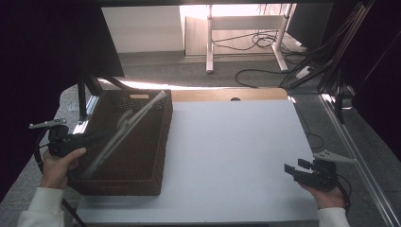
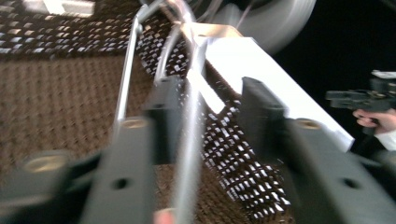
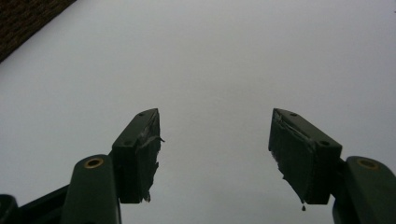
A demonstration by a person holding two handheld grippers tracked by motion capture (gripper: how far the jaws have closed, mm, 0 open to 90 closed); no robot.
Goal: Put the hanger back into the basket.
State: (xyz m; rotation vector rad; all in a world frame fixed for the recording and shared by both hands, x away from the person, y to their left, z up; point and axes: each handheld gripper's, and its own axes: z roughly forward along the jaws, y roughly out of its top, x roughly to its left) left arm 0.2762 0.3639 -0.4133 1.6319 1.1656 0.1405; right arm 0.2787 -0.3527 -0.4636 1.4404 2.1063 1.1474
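Note:
A dark brown woven basket (image 1: 163, 142) stands on the left part of the white table top (image 1: 236, 151). A long silver metal utensil (image 1: 127, 125), blurred and tong-like, slants across the basket from its near left to its far right corner. My left gripper (image 1: 100, 136) reaches in over the basket's left rim. In the left gripper view its jaws (image 2: 210, 88) stand apart over the basket floor (image 2: 60, 102); the utensil (image 2: 189, 140) runs between them, close beside one jaw. My right gripper (image 1: 289, 171) hovers open at the table's near right, nothing between its jaws (image 3: 215, 114).
A wooden strip (image 1: 227, 94) edges the table's far side. Beyond it are floor cables (image 1: 265, 40) and white desk legs (image 1: 209, 42). A metal frame rail (image 1: 359, 156) runs along the right. The basket's corner (image 3: 23, 18) shows in the right gripper view.

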